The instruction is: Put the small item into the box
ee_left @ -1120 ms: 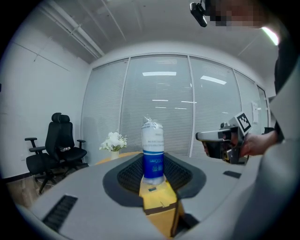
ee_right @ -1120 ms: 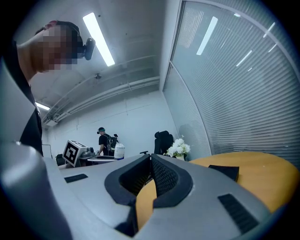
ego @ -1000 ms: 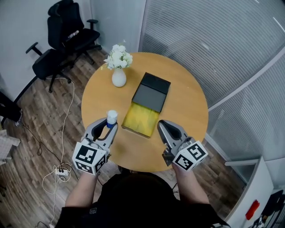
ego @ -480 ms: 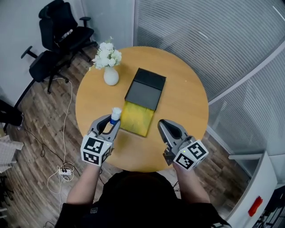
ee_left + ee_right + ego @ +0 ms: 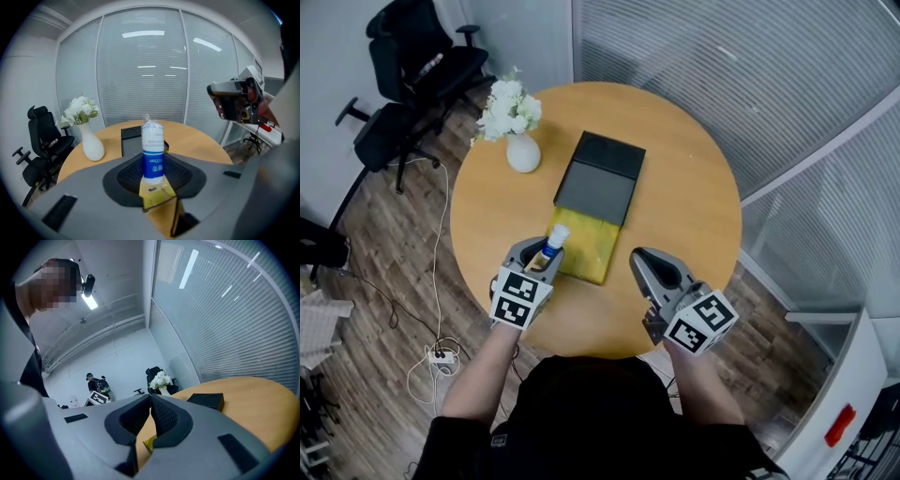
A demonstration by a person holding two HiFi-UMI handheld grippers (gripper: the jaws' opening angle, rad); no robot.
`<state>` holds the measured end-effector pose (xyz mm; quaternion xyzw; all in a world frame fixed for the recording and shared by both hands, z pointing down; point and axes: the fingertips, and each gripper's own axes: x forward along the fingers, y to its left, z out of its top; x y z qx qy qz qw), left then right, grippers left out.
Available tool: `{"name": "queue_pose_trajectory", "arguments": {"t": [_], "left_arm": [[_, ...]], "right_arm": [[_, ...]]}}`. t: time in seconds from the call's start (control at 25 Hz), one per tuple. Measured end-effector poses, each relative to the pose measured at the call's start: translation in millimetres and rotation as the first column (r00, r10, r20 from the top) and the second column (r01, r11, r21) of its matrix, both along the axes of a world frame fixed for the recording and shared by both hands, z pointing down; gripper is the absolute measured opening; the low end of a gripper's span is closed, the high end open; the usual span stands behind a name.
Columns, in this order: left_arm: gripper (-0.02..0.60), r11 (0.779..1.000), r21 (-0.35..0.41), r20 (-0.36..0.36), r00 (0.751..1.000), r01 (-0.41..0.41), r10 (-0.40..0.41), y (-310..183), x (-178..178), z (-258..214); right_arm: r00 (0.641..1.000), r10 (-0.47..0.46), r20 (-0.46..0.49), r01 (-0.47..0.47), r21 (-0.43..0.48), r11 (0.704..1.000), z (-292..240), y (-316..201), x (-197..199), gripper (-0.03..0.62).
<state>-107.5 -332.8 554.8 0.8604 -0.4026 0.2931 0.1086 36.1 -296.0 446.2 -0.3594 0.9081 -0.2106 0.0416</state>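
A small white bottle [image 5: 555, 238] with a blue label stands upright between the jaws of my left gripper [image 5: 546, 253], which is shut on it. The left gripper view shows the bottle [image 5: 153, 149] gripped at its lower half. It hangs over the near left corner of the open box [image 5: 587, 246], whose inside is yellow. A black lid [image 5: 600, 178] covers the box's far part. My right gripper [image 5: 641, 257] hovers right of the box near the table's front edge. In the right gripper view its tips [image 5: 150, 397] meet with nothing between them.
The round wooden table [image 5: 684, 206] carries a white vase of white flowers [image 5: 521, 148] at the far left. Black office chairs [image 5: 403, 84] stand beyond it on the wood floor. A cable and power strip [image 5: 441, 354] lie left of me. Glass walls with blinds [image 5: 750, 75] run along the right.
My left gripper has carried the bottle down and to the right, from beside the box to over its near left corner. The right gripper has shifted only slightly.
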Motion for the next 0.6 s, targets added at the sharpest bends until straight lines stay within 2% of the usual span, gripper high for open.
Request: {"name": "queue_pose_trajectory", "arguments": {"t": [0.36, 0.6], "left_arm": [[0.135, 0.988, -0.128, 0.094, 0.991, -0.088, 0.101, -10, 23, 65], [0.135, 0.973, -0.173, 0.2, 0.962, -0.15, 0.184, -11, 34, 95]], "right_arm": [[0.999, 0.038, -0.005, -0.038, -0.023, 0.999, 8, -4, 21, 0.037], [0.999, 0.048, -0.009, -0.048, -0.037, 0.998, 13, -1, 32, 0.038]]}}
